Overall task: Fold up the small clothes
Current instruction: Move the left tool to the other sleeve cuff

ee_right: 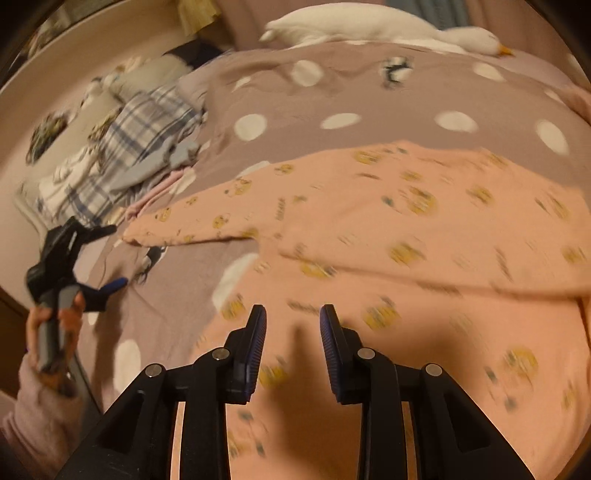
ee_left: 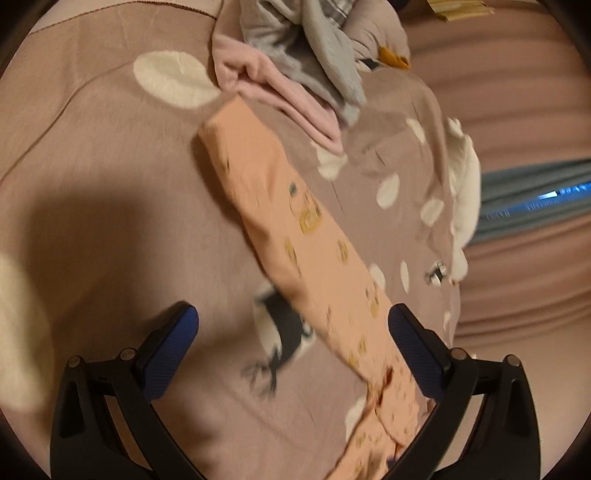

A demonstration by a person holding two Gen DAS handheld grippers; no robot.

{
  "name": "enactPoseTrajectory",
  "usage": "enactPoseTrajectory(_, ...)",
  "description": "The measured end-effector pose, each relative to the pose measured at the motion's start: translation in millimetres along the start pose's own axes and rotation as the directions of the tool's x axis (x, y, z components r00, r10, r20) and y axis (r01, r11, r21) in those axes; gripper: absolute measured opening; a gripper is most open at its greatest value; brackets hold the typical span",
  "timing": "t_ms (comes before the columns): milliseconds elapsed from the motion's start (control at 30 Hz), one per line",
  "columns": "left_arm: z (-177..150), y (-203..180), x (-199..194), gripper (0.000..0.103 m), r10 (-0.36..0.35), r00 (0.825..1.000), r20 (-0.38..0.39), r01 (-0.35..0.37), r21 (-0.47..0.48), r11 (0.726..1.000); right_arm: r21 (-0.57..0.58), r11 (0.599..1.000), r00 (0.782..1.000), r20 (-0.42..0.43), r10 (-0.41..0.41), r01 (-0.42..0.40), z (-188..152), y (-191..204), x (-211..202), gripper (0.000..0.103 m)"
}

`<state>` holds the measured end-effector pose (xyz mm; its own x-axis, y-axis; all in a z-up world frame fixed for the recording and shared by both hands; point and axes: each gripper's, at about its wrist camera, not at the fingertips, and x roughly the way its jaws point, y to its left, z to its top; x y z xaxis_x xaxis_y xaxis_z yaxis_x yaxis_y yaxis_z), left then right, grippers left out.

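A peach garment (ee_right: 406, 229) with small yellow prints lies spread flat on a taupe dotted blanket (ee_right: 369, 92). My right gripper (ee_right: 291, 314) hovers over the garment's near part, its jaws a narrow gap apart with nothing between them. One long sleeve (ee_left: 295, 206) runs diagonally across the left wrist view. My left gripper (ee_left: 291, 314) stands wide open above the blanket, and the sleeve passes just inside its right finger (ee_left: 413, 343) without being pinched. In the right wrist view a hand holds the left gripper (ee_right: 110, 258) off the sleeve's cuff end.
A loose pile of clothes sits beyond the sleeve's cuff: grey pieces (ee_left: 314, 48), a pink one (ee_left: 258, 85) and a plaid one (ee_right: 147, 122). A white goose plush (ee_right: 369, 22) lies along the blanket's far edge. The frames are motion-blurred.
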<state>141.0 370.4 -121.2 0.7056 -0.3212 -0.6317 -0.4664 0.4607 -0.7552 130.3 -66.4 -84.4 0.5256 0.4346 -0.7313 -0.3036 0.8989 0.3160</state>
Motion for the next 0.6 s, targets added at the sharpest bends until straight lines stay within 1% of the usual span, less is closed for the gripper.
enactPoseTrajectory(67, 12.2, -0.3, 6.1, 0.102, 0.035, 0.999, 0.026, -0.035, -0.013, 0.999, 0.027, 0.999, 1.000, 0.008, -0.028, 0.028, -9.4, -5.9, -9.5, 0.031)
enactPoseTrajectory(133, 22.6, -2.3, 10.1, 0.102, 0.054, 0.997, 0.050, -0.053, -0.017, 0.998, 0.051, 0.997, 0.998, 0.021, -0.066, 0.065, -16.2, -13.2, -18.5, 0.031)
enactPoseTrajectory(333, 42.5, -6.5, 21.7, 0.101, 0.094, 0.992, 0.081, -0.091, -0.040, 0.995, 0.162, 0.985, 0.994, 0.074, -0.076, 0.063, -25.2, -33.8, -39.5, 0.031)
enactPoseTrajectory(367, 44.2, -8.1, 23.1, 0.100, 0.096, 0.992, 0.083, -0.093, -0.040, 0.995, 0.175, 0.982, 0.993, 0.083, -0.082, 0.067, -24.7, -36.5, -41.4, 0.031)
enactPoseTrajectory(467, 46.6, -10.2, 26.4, 0.088, 0.119, 0.989, 0.092, -0.116, -0.035, 0.993, 0.204, 0.975, 0.991, 0.088, -0.103, 0.084, -24.6, -40.0, -42.5, 0.032)
enactPoseTrajectory(533, 47.0, -8.0, 26.9, 0.082, 0.126, 0.987, 0.100, -0.123, -0.036, 0.992, 0.221, 0.972, 0.990, 0.090, -0.106, 0.084, -25.3, -40.9, -43.4, 0.032)
enactPoseTrajectory(600, 46.1, -6.2, 25.7, 0.075, 0.131, 0.985, 0.109, -0.129, -0.029, 0.991, 0.227, 0.970, 0.990, 0.091, -0.108, 0.085, -27.8, -39.5, -43.8, 0.032)
